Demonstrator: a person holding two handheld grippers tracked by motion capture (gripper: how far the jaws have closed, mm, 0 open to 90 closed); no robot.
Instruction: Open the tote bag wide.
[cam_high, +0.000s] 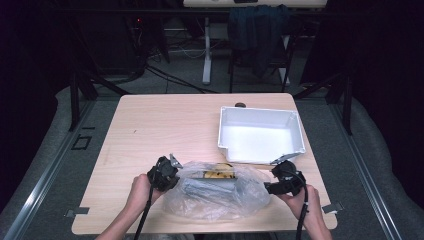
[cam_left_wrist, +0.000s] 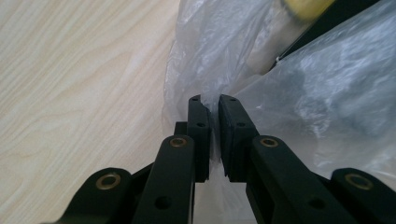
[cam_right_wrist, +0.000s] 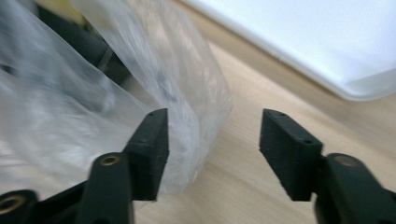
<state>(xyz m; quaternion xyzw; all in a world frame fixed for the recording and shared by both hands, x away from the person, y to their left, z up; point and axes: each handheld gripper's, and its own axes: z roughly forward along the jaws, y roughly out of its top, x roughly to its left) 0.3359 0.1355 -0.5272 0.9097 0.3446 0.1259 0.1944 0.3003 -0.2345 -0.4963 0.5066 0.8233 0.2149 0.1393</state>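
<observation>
A clear plastic bag (cam_high: 220, 192) lies at the table's near edge, holding a dark object and something yellow (cam_high: 218, 174). My left gripper (cam_high: 172, 176) is at the bag's left side, shut on a fold of the plastic bag (cam_left_wrist: 243, 70); the left gripper (cam_left_wrist: 214, 105) has film pinched between its jaws. My right gripper (cam_high: 267, 187) sits at the bag's right end. In the right gripper view the right gripper (cam_right_wrist: 214, 135) stands open, its left fingertip (cam_right_wrist: 152, 140) against the bag (cam_right_wrist: 93, 107), with bare wood between the jaws.
A white plastic bin (cam_high: 260, 135), empty, stands just behind the bag at the right; its rim (cam_right_wrist: 327, 70) appears close by. The wooden table (cam_high: 165, 125) has free room at the left and back. A chair and desk legs stand beyond the table.
</observation>
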